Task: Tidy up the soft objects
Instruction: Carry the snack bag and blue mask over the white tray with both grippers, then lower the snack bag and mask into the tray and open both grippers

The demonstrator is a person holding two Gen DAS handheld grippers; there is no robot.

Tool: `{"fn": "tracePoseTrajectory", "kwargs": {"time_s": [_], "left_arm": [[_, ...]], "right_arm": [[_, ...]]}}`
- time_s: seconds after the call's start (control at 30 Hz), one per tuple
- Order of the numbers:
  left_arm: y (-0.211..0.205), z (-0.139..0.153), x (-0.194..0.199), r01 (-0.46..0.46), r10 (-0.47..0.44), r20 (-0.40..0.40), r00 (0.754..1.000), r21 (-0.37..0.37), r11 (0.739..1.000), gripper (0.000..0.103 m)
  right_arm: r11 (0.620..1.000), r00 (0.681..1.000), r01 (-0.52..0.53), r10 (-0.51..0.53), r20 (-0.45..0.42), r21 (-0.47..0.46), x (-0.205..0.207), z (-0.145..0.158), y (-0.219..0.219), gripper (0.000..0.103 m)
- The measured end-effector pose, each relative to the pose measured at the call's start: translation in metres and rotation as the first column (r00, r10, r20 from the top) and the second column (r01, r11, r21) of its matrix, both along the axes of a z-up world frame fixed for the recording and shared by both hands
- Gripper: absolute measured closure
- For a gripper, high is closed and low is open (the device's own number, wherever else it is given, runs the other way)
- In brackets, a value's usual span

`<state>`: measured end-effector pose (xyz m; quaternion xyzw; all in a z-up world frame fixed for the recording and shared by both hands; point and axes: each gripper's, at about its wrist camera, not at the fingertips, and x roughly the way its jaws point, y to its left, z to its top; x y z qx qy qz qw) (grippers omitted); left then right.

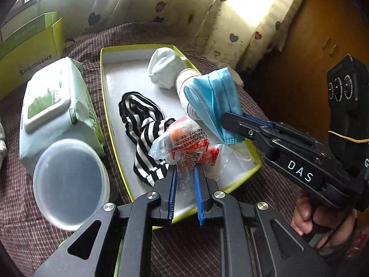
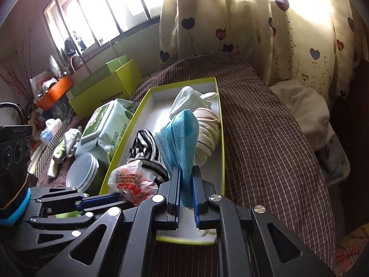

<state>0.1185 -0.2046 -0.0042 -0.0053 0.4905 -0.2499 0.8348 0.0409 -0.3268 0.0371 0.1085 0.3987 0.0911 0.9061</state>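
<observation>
Checked bedspread; crowded lime-rimmed tray.

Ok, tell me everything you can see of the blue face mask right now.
The mask is a light blue pleated disposable type, thin non-woven fabric by its look, folded lengthwise, with a textured band along one edge. The right hand-held gripper is shut on its lower end, holding it upright above the tray. It hangs in front of the cream roll; whether they touch is unclear.
</observation>
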Motion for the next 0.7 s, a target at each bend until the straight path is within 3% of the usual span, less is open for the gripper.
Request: {"fn": "tracePoseTrajectory", "kwargs": {"time_s": [0.33, 0.57, 0.7], "left_arm": [[-0.011, 0.007, 0.028, -0.048, 0.047, 0.046, 0.998, 0.03, 0.998, 0.087], [-0.01, 0.01, 0.034, -0.043, 0.043, 0.054, 0.998, -0.003, 0.999, 0.087], [-0.007, 0.016, 0.027, -0.027, 0.029, 0.076, 0.997, -0.031, 0.999, 0.079]], "right_arm": [[1.0, 1.0, -0.011, 0.011, 0.004, 0.007, 0.033, 0.0, -0.001, 0.094], [1.0, 1.0, -0.005, 0.005, -0.004, -0.01, 0.019, 0.003, -0.006, 0.093], [1.0, 1.0, -0.017, 0.016, -0.012, -0.025, 0.009, 0.004, -0.004, 0.088]]}}
